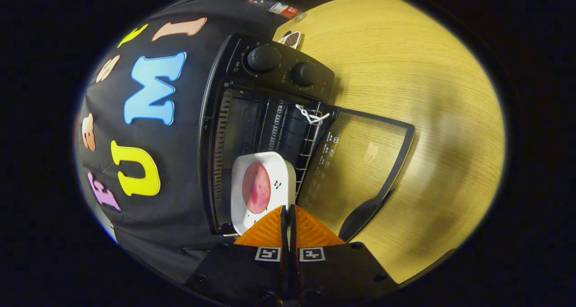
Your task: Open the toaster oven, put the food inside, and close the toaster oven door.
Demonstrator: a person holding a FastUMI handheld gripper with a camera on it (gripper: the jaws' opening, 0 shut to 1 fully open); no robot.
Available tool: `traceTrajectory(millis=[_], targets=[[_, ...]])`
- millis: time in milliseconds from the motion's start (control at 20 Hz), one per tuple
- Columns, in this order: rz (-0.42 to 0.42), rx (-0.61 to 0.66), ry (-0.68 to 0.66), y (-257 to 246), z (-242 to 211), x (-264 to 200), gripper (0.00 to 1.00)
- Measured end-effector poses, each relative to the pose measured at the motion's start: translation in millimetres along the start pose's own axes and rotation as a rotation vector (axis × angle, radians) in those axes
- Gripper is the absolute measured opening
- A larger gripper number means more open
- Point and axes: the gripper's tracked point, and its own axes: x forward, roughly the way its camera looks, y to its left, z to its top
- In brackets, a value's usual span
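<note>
The black toaster oven (279,68) stands with its glass door (360,163) folded fully down over the wooden table (405,64). The whole scene looks turned on its side, as the gripper is rolled. A white square plate (243,199) carrying a round pink slice of food (256,187) lies in the oven's mouth, at the front of the wire rack (310,140). My gripper (288,208) is shut on the plate's near rim, its two fingers pressed close together with the rim pinched between them.
The door's dark handle (364,214) sticks out just beside my fingers. Two knobs (263,58) sit on the oven's control panel. A white string (310,115) is tied to the rack's corner. Behind the oven lie a small spoon-like item (291,38) and a bottle (274,6).
</note>
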Motion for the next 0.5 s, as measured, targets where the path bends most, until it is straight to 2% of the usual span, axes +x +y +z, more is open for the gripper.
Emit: traceTrajectory(millis=[500], targets=[[-0.018, 0.131, -0.142, 14, 25, 44, 0.02]])
